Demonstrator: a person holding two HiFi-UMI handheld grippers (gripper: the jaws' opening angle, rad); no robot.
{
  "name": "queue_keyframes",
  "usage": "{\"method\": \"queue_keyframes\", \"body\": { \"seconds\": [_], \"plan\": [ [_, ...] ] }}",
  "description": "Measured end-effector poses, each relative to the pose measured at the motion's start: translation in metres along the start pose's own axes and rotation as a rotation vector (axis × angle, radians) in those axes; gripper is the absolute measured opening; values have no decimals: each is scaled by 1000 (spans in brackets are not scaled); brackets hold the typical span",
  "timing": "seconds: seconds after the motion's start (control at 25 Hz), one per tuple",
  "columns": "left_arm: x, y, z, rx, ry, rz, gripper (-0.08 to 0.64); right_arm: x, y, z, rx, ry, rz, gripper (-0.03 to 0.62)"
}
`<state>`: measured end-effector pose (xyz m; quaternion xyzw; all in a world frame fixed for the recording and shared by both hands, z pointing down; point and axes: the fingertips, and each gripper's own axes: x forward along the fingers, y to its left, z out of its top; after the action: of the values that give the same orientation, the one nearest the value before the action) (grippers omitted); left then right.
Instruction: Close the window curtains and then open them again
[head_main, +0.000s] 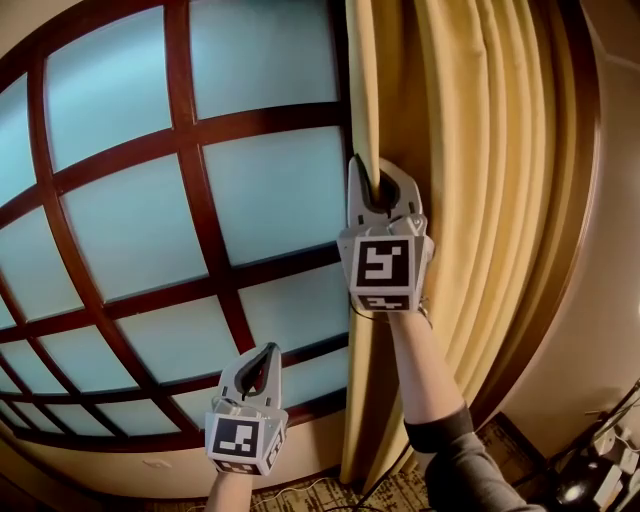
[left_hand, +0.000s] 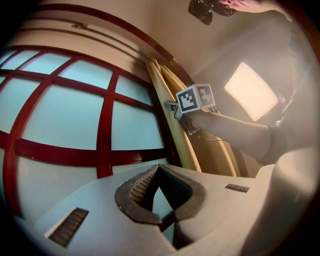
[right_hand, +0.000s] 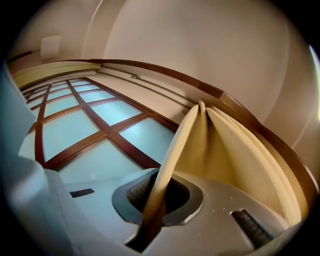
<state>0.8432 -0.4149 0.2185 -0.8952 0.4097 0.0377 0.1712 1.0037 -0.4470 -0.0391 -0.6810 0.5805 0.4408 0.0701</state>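
Item one: yellow pleated fabric curtain (head_main: 470, 150), hanging gathered down the right of the frame, its leading edge running top to bottom just right of centre. Item two: large window of frosted pale-blue panes in a dark red wooden lattice (head_main: 150, 200), filling the left and centre and wholly uncovered, so the closing step looks barely begun. Item three: your right gripper (head_main: 378, 180), raised at centre right and tilted upward, jaws pinching the curtain's leading edge. In the right gripper view the hem runs as a narrow fold straight down between the ribbed pads. You hold it on the free edge, likely because that is the part that must lead the cloth across the glass. A pull toward the left of the frame would draw the pleats out. A thin fold may slip from the pads if you tug sharply. Item four: your left gripper (head_main: 262, 360), low at lower centre in front of the window, jaws pressed together on nothing, only glass and lattice showing beyond the tips. It appears parked clear of the curtain's path, keeping out of the way.
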Motion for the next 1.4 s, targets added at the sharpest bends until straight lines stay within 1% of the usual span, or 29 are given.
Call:
{"method": "queue_keyframes", "body": {
  "seconds": [0.12,0.32,0.52,0.56,0.72,0.88,1.0,1.04,1.12,1.16,1.2,1.24,1.32,1.4],
  "plan": [
    [-7,10,1,-51,8,30,0,5,21,10,-47,-16,49,15],
    [-24,34,-11,-56,33,74,0,15,58,30,-84,-64,131,18],
    [-48,70,-20,-53,23,151,0,26,105,68,-139,-134,219,18],
    [-53,76,-19,-64,25,163,0,28,114,77,-151,-145,230,18],
    [-76,104,-21,-56,44,205,0,39,151,110,-183,-177,259,20],
    [-97,136,-25,-67,52,265,0,54,184,141,-211,-218,281,20],
    [-113,147,-23,-62,57,277,0,53,199,164,-231,-240,305,20],
    [-118,150,-22,-64,58,279,0,51,210,170,-261,-242,331,18],
    [-128,160,-19,-68,55,290,0,45,253,179,-344,-268,421,14],
    [-134,167,-19,-56,57,294,0,41,281,186,-363,-294,471,14],
    [-140,175,-19,-44,59,301,0,37,305,195,-359,-322,511,14],
    [-147,183,-18,-37,60,312,0,34,324,206,-340,-349,534,14],
    [-164,200,-18,-32,64,343,0,32,348,233,-311,-388,545,14],
    [-186,220,-19,-34,74,383,0,35,367,257,-331,-406,552,15]
  ]
}}
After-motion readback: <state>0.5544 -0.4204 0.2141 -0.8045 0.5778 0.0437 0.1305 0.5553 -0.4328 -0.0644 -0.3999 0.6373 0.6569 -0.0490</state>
